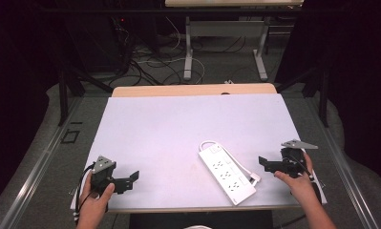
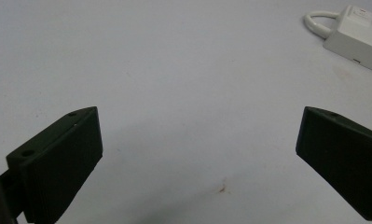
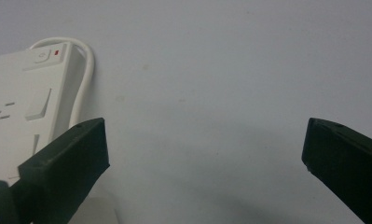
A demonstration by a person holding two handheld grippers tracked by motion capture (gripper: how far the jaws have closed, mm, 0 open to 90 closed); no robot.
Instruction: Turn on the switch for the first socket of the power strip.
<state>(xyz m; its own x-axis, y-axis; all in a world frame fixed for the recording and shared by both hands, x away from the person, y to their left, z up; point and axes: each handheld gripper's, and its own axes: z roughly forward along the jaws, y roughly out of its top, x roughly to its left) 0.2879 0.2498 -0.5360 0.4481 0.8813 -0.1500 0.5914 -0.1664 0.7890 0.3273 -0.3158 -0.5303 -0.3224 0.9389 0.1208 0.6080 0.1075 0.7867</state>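
Now power strip (image 1: 226, 172) lies between both grippers' spread fingers (image 2: 62, 163).

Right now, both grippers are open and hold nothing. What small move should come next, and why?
Probably bring the right gripper a little toward the white power strip. It is the one object on the table, it lies nearer that gripper than the left gripper, and both sets of jaws stand wide apart, touching nothing.
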